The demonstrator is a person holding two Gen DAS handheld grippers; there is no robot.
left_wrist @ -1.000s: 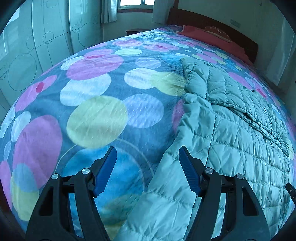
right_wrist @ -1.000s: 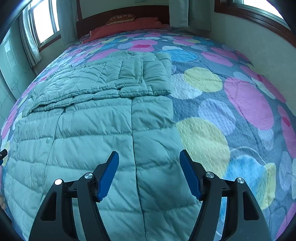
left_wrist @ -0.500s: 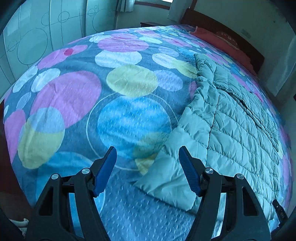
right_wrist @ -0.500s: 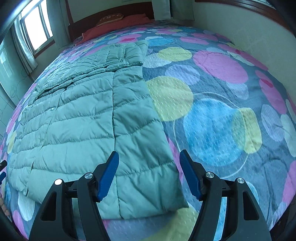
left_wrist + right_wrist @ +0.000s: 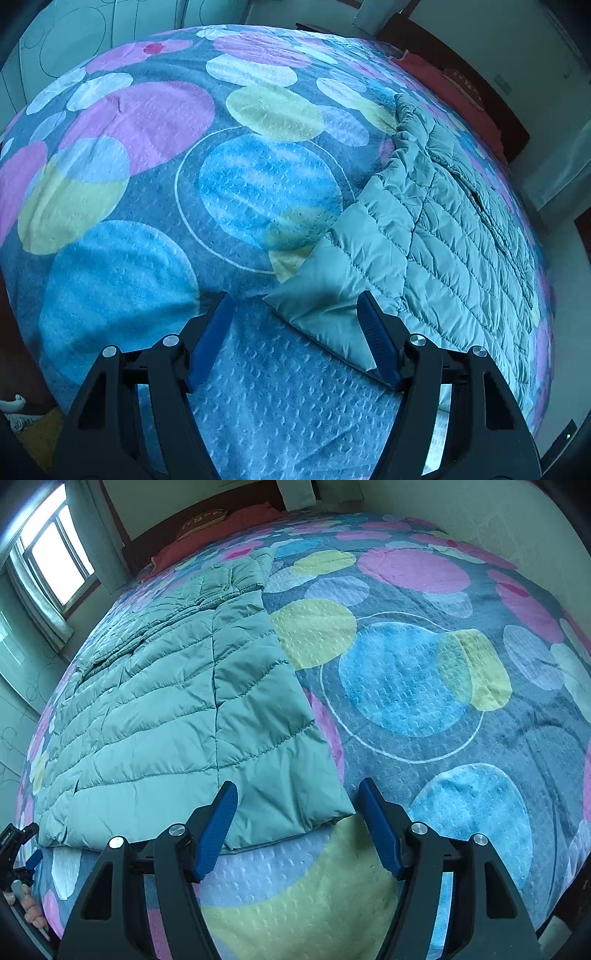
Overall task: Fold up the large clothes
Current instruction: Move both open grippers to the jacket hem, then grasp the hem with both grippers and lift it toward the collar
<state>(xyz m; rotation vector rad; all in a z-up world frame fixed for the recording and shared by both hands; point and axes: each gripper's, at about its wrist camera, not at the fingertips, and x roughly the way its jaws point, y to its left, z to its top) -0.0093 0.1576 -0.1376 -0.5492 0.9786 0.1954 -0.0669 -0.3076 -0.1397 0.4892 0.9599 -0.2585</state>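
Note:
A large pale-green quilted down coat (image 5: 436, 236) lies flat on the bed, sleeves folded in over its upper part. It also shows in the right wrist view (image 5: 177, 709). My left gripper (image 5: 295, 314) is open and empty, just above the coat's near left hem corner (image 5: 295, 295). My right gripper (image 5: 297, 801) is open and empty, straddling the coat's near right hem corner (image 5: 332, 808). The left gripper shows at the far left edge of the right wrist view (image 5: 18, 849).
The bed (image 5: 147, 184) has a blue cover with big coloured circles. A red pillow (image 5: 221, 520) and dark headboard are at the far end. A wall (image 5: 480, 513) runs along the bed's right side, a window (image 5: 55, 557) and wardrobe doors (image 5: 74, 37) on the left.
Both grippers have pulled back along the coat toward the foot of the bed, from over its body to its bottom hem corners. Both stayed open.

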